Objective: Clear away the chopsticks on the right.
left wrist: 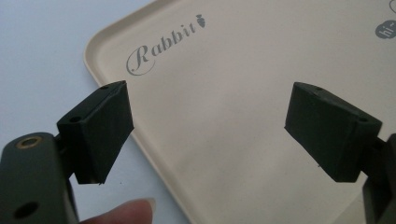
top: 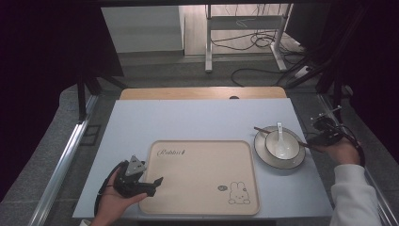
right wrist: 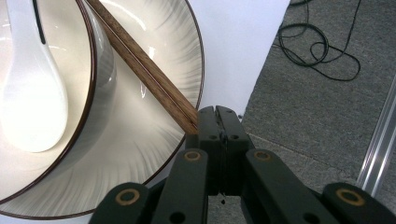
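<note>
Our right tool [right wrist: 215, 122], jaws shut beside the brown wooden chopsticks [right wrist: 140, 60] at right, could knock them off the white bowl [top: 282, 148]; our left tool [left wrist: 208, 135] is wide over the beige tray [left wrist: 243, 93].

In the left gripper view, the tray [left wrist: 243, 93] is cut off by the upper, right and lower edges, and the small mark at the upper right is cut as well. In the right gripper view, the plate [right wrist: 159, 70], bowl [right wrist: 100, 70] and spoon [right wrist: 32, 93] are cut by the left and upper edges. The near end of the chopsticks [right wrist: 144, 67] is hidden behind the closed jaws.
</note>
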The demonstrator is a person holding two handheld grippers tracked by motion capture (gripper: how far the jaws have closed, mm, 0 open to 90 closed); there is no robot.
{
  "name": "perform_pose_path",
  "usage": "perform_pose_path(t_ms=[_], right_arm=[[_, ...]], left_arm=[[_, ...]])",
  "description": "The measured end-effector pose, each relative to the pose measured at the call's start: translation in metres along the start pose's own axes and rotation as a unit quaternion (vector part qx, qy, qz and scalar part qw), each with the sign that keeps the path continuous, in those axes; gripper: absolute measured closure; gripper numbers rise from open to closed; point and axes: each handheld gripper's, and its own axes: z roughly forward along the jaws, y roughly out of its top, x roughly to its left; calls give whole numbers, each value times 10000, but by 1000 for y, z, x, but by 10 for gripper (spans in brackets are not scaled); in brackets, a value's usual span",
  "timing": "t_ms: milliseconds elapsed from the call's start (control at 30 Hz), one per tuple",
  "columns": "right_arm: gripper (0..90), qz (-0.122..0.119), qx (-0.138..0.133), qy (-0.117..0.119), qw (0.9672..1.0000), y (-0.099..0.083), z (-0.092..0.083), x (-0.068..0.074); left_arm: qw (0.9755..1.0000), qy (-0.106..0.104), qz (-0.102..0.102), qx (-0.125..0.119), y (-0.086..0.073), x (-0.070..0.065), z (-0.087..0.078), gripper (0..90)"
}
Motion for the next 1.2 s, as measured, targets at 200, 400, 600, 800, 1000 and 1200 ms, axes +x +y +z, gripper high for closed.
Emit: perform_pose_path(t_ms=[200,400,600,800,1000,1200], right_arm=[[893,-66,30,19,10000,1,3,3],[892,-99,3,6,10000,1,3,3],[893,-135,-33,-9,9999,2,4,3],[893,-167,-21,10,9999,2,4,4],[892,-221,-17,4,9998,2,4,4],[892,-226,-27,-1,9997,2,5,5]], left_arm=[[10000,1,7,-2,0,0,0,151],[10000,2,12,2,0,0,0,151],[10000,-2,18,14,0,0,0,151],[10000,5,21,5,0,0,0,151],[10000,0,24,21,0,0,0,151],[10000,-3,12,16,0,0,0,151]])
